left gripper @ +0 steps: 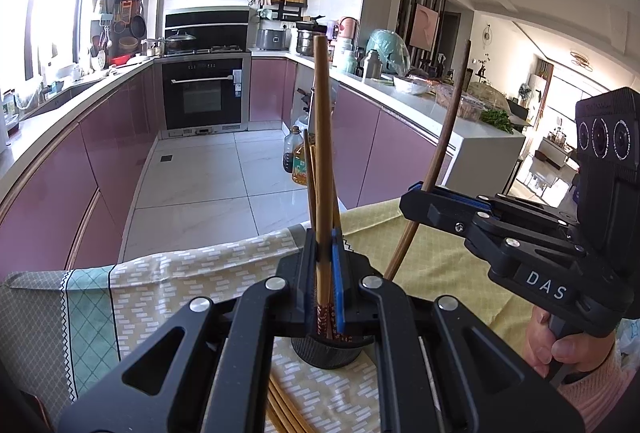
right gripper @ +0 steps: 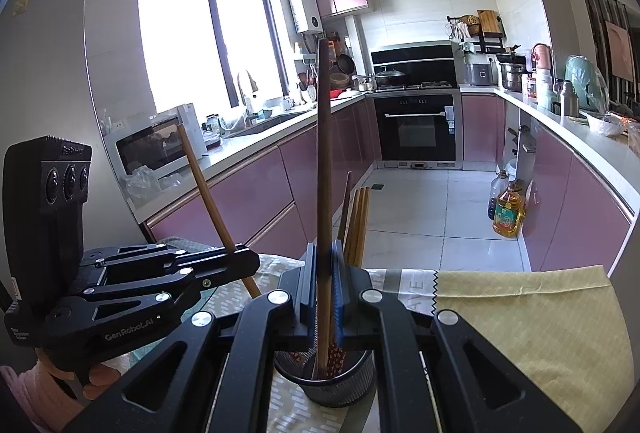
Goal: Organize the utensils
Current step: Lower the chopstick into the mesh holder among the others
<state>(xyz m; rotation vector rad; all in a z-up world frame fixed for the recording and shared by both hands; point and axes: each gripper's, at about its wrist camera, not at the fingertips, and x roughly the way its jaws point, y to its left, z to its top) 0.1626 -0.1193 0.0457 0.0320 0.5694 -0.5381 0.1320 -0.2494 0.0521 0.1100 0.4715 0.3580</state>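
Already several chopsticks (right gripper: 357, 221) stand in the mesh holder (right gripper: 325, 389). Each gripper is clamped on one more above it: left gripper (left gripper: 325, 265) on a light chopstick (left gripper: 322, 137), right gripper (right gripper: 323, 269) on a dark chopstick (right gripper: 324, 169). Near, more loose chopsticks (left gripper: 286, 411) wait on the tablecloth (left gripper: 180, 273)

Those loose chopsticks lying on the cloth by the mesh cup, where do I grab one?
Probably from above, jaws across the shaft: the loose chopsticks lie flat on the tablecloth beside the mesh cup. Take the outermost one mid-shaft; their ends are hidden.
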